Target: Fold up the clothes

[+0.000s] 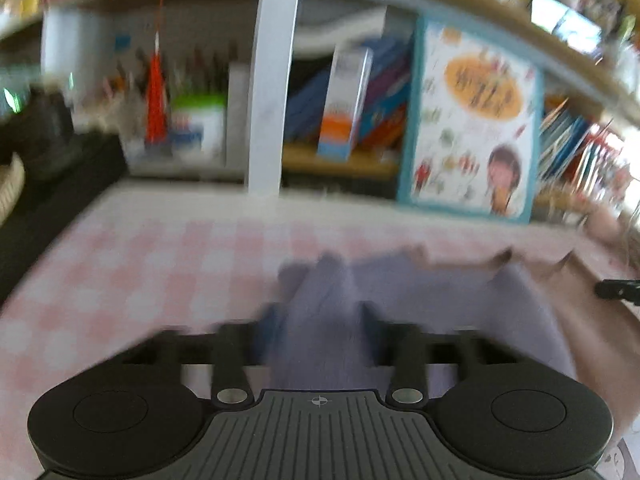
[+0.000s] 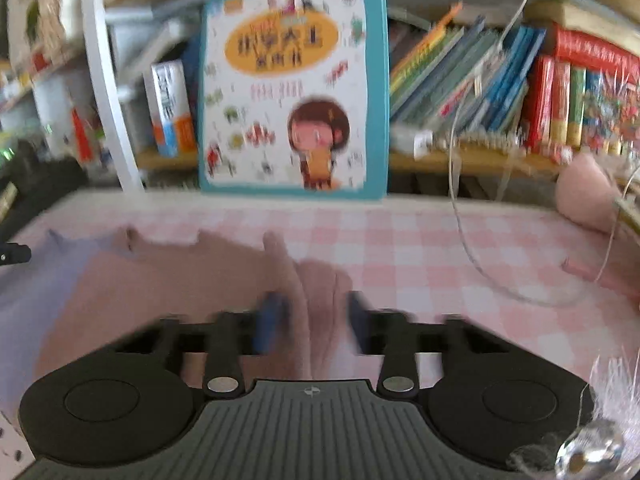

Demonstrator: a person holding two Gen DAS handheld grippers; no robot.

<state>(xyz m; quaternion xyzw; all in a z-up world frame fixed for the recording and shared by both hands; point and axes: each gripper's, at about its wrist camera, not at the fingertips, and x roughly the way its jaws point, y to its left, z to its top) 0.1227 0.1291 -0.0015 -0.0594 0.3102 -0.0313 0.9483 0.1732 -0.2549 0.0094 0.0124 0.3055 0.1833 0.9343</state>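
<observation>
A garment that is lilac on one side and dusty pink on the other lies on the pink checked tablecloth (image 1: 160,264). In the left wrist view my left gripper (image 1: 318,320) is shut on a bunched lilac fold of the garment (image 1: 320,300). In the right wrist view my right gripper (image 2: 312,312) is shut on a bunched pink fold of the same garment (image 2: 316,292). The garment's lilac part (image 2: 36,280) shows at the left there. Both views are motion-blurred. The other gripper's tip shows at the edge of each view (image 1: 616,290) (image 2: 14,254).
A large picture book (image 2: 294,88) leans against the bookshelf behind the table. A white lamp post (image 1: 274,76) stands at the table's far edge. Books fill the shelf (image 2: 520,80). A pink plush (image 2: 588,192) and clear wire hoop (image 2: 520,240) are at right.
</observation>
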